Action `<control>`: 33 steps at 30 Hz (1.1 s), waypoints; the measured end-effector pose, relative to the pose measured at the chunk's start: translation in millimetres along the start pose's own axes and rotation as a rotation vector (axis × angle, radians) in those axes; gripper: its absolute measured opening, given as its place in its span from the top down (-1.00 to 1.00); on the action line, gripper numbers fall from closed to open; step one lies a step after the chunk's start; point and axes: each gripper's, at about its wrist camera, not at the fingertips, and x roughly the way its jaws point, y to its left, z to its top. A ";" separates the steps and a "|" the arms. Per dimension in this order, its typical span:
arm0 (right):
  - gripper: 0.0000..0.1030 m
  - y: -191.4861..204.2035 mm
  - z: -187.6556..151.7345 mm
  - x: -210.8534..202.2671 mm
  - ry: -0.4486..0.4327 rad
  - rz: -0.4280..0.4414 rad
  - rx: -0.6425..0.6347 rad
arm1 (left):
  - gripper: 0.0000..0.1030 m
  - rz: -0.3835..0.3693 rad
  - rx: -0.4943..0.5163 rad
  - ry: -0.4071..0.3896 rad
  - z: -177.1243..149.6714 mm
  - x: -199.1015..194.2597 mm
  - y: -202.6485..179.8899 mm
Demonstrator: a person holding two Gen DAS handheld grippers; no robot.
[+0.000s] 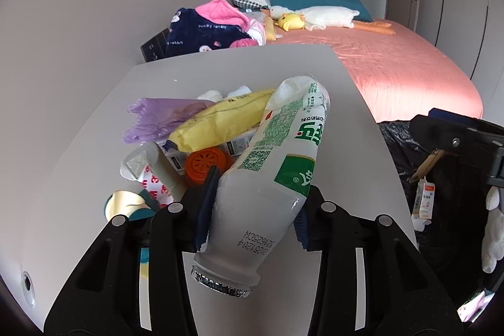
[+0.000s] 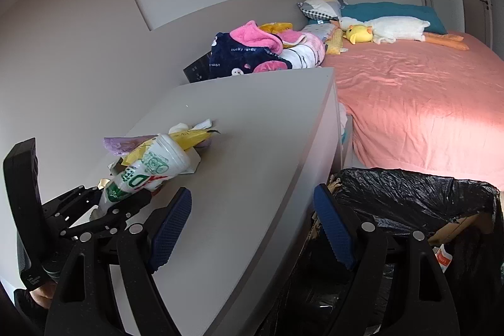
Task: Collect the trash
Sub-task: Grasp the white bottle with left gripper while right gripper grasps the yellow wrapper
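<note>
While a heap of rubbish lies on a grey table (image 1: 94,147), a white bottle (image 1: 267,178) with a green label is clamped between the blue pads of the left gripper (image 1: 253,210). The bottle is held around its lower body, tilted, with its foil-rimmed mouth pointing back toward the camera and its base raised above the heap. It appears to be gripped at the body because that is the widest, firmest part, which should keep it from slipping while it is carried.

Beneath and behind the bottle the remaining trash is gathered in one pile: a yellow wrapper (image 1: 220,122), a purple bag (image 1: 157,118), an orange lid (image 1: 204,162) and a red-and-white carton (image 1: 151,178). The pile sits near the table's near edge, within easy reach of both hands.

To the right of the table, a bin (image 2: 409,194) lined with black plastic stands on the floor just beside the table edge, probably placed there so that items need only a short carry. Some packaging is already seen inside it.

The right gripper (image 2: 252,225) is held with its jaws wide apart and nothing between them, poised over the table edge and the bin rim. From its view the left gripper (image 2: 126,200) is seen at the left with the bottle (image 2: 148,175) in its grasp.

A bed (image 2: 409,99) with a pink sheet lies beyond.
</note>
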 end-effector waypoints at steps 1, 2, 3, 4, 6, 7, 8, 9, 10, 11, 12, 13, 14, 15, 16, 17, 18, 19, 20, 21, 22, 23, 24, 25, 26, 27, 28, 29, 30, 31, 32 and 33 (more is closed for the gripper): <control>-0.56 2.8 1.1 1.5 0.000 0.004 -0.005 | 0.19 0.002 -0.005 -0.012 0.5 -5.7 2.7; -0.56 5.3 2.5 3.0 0.000 0.009 -0.008 | 0.19 0.003 -0.009 -0.020 1.1 -11.0 5.8; -0.56 7.1 4.0 4.5 0.001 0.015 -0.008 | 0.19 0.008 -0.010 -0.028 1.7 -16.3 8.8; -0.56 9.4 5.5 6.4 0.003 0.022 -0.008 | 0.19 0.015 -0.011 -0.034 2.3 -20.9 11.4; -0.56 13.2 8.2 9.9 0.007 0.037 -0.005 | 0.19 0.023 -0.016 -0.047 3.5 -29.8 16.8; -0.56 15.5 10.0 12.1 0.009 0.047 -0.002 | 0.19 0.029 -0.019 -0.056 4.2 -34.2 19.1; -0.56 18.0 11.9 14.5 0.011 0.055 0.001 | 0.19 0.034 -0.021 -0.064 5.4 -38.1 21.2; -0.56 20.4 13.5 17.0 0.013 0.063 0.004 | 0.19 0.036 -0.026 -0.072 6.7 -41.7 24.0; -0.56 22.6 15.5 19.9 0.015 0.071 0.009 | 0.19 0.041 -0.031 -0.082 7.8 -45.3 26.4; -0.56 24.5 17.6 23.3 0.018 0.081 0.017 | 0.19 0.044 -0.035 -0.093 9.1 -48.6 28.9; -0.56 26.3 19.3 26.5 0.020 0.090 0.025 | 0.19 0.046 -0.039 -0.101 10.7 -50.9 31.1; -0.56 28.4 21.3 30.5 0.023 0.098 0.036 | 0.19 0.050 -0.044 -0.110 12.3 -53.2 33.5; -0.56 30.2 23.1 34.9 0.026 0.105 0.048 | 0.19 0.053 -0.049 -0.116 13.7 -54.9 35.8; -0.56 31.3 25.1 38.9 0.030 0.112 0.061 | 0.19 0.055 -0.054 -0.122 15.2 -56.0 38.3; -0.56 32.4 26.8 43.6 0.033 0.123 0.079 | 0.19 0.059 -0.059 -0.128 16.0 -57.1 40.4; -0.56 33.4 28.3 48.1 0.035 0.131 0.097 | 0.19 0.060 -0.067 -0.132 16.6 -57.8 43.1; -0.56 34.2 29.5 52.1 0.035 0.136 0.112 | 0.19 0.058 -0.076 -0.137 17.3 -58.0 46.1; -0.56 34.6 30.1 56.4 0.036 0.141 0.128 | 0.19 0.058 -0.083 -0.144 17.4 -58.8 48.3; -0.56 34.8 30.6 60.9 0.038 0.148 0.147 | 0.19 0.059 -0.088 -0.149 17.6 -59.1 50.6; -0.56 34.4 31.0 64.8 0.042 0.157 0.166 | 0.19 0.059 -0.093 -0.151 17.4 -59.4 52.7; -0.56 34.3 31.1 69.0 0.045 0.164 0.188 | 0.19 0.059 -0.098 -0.151 17.6 -58.9 55.0; -0.55 34.3 31.3 73.2 0.049 0.168 0.209 | 0.19 0.060 -0.101 -0.152 17.7 -58.5 56.8; -0.53 34.4 31.4 77.6 0.054 0.172 0.228 | 0.19 0.060 -0.104 -0.153 17.2 -58.6 58.3; -0.49 34.1 31.8 81.3 0.056 0.176 0.246 | 0.19 0.059 -0.107 -0.152 17.4 -58.0 59.8; -0.48 33.3 32.1 85.4 0.058 0.177 0.265 | 0.19 0.057 -0.110 -0.150 17.2 -57.4 61.5; -0.48 32.6 32.2 89.4 0.061 0.173 0.281 | 0.19 0.052 -0.115 -0.148 17.1 -56.3 62.9; -0.46 31.6 32.1 94.0 0.066 0.169 0.300 | 0.19 0.047 -0.116 -0.146 16.6 -55.6 64.3; -0.45 30.6 32.1 99.3 0.073 0.172 0.320 | 0.19 0.046 -0.116 -0.145 15.5 -55.4 65.6; -0.42 30.2 32.2 104.9 0.083 0.177 0.338 | 0.19 0.047 -0.115 -0.145 13.9 -56.1 66.5; -0.38 29.5 32.4 110.0 0.091 0.180 0.357 | 0.19 0.049 -0.116 -0.143 13.9 -55.5 67.6; -0.35 28.7 32.9 114.2 0.096 0.187 0.375 | 0.19 0.049 -0.116 -0.142 13.8 -55.1 68.5; -0.21 27.6 33.1 116.5 0.098 0.199 0.387 | 0.19 0.050 -0.115 -0.142 13.9 -54.8 69.8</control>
